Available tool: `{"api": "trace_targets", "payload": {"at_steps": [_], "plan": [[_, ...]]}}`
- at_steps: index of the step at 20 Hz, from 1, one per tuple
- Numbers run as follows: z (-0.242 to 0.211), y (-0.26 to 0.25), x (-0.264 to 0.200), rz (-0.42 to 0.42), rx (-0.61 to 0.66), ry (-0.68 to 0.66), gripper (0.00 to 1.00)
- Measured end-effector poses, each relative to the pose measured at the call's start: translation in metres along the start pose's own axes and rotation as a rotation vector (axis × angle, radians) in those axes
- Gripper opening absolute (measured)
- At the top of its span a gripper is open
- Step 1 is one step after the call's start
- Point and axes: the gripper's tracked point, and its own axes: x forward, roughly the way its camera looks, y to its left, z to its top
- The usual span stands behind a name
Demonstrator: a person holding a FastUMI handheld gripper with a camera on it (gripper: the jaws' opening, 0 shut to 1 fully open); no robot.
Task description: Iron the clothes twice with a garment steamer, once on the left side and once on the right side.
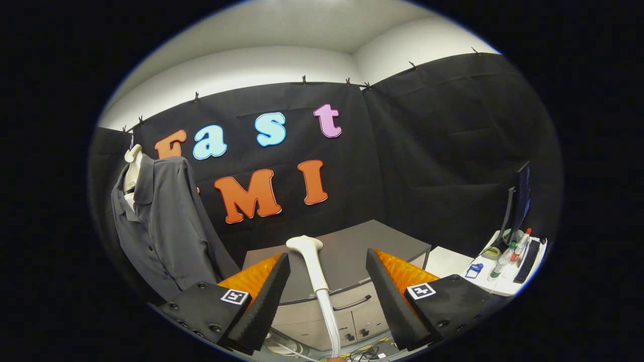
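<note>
Tongs (327, 281) spread wide, gripping nothing, and the steamer (313, 264) stands upright between the fingers without touching either, its hose (332, 322) dropping away near us. Beyond it, a grey cabinet (352, 251). Far left, the grey shirt (161, 226) hangs on a form against the wall. Right, a desk (498, 286) with a monitor (518, 201) and bottles (508, 256).

Grey cabinet (347, 256) before black cloth wall (427, 151).
</note>
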Motion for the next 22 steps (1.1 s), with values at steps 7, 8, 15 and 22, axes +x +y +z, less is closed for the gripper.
{"api": "trace_targets", "payload": {"at_steps": [7, 8, 15, 22], "plan": [[-0.03, 0.018, 0.064, 0.119, -0.037, 0.125, 0.98], [-0.036, 0.022, 0.074, 0.138, -0.045, 0.138, 0.98], [-0.083, 0.037, 0.143, 0.218, -0.097, 0.266, 0.99], [-0.124, 0.038, 0.209, 0.216, -0.087, 0.371, 0.99]]}}
